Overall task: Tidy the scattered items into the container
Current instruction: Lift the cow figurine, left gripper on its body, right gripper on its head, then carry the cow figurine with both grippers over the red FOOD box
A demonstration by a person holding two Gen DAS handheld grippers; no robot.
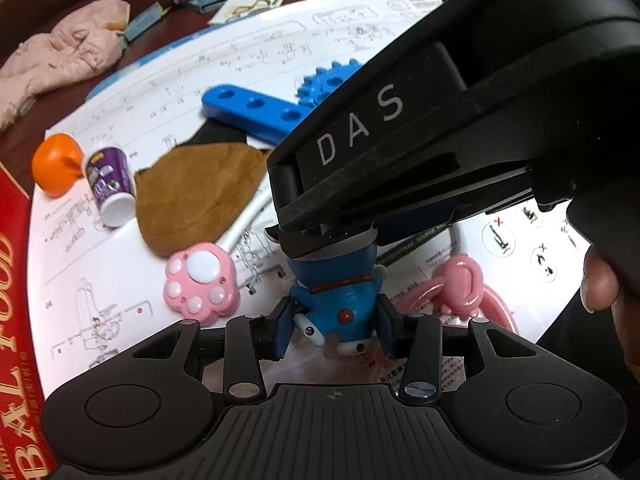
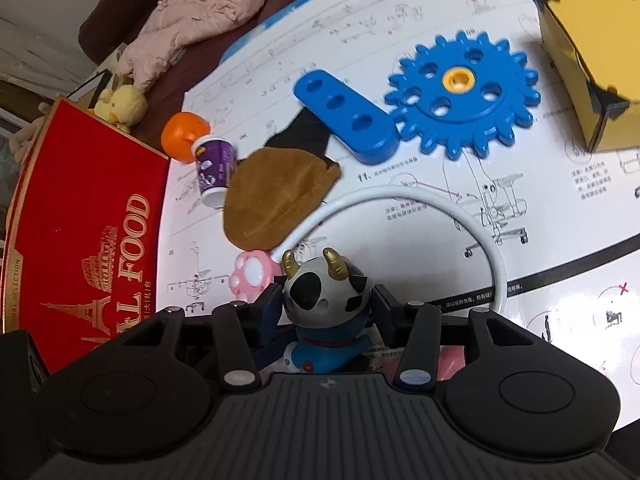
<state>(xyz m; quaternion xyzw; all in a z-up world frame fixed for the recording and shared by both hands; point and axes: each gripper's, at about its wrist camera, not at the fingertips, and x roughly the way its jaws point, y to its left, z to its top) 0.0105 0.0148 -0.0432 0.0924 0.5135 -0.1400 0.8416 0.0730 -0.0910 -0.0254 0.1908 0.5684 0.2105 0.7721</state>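
Both grippers meet on one small figurine (image 2: 324, 312), a glossy blue plastic toy with a black-and-white cow-patterned head and two gold horns. Right gripper (image 2: 326, 306) has its fingers pressed against the round head on either side; left gripper (image 1: 334, 326) has its jaws clamped on the blue body lower down, so the toy looks to be passing between hands or being steadied for a lift. It hangs just above the white instruction sheet (image 2: 400, 208), which serves as the work surface. Beside the figurine lies a pink paw-shaped toy (image 1: 200, 282), smooth and rounded, on a white cord (image 2: 420, 196) that loops around behind. Beyond the figurine sits a soft tan suede pouch (image 2: 276, 200), then a purple cup (image 2: 214, 168) tipped against an orange ball (image 2: 182, 136). Farther from the figurine are a hard blue bar with holes (image 2: 344, 114) and a toothed blue gear (image 2: 460, 92). Farthest right stands a yellow box (image 2: 588, 64), probably the container.
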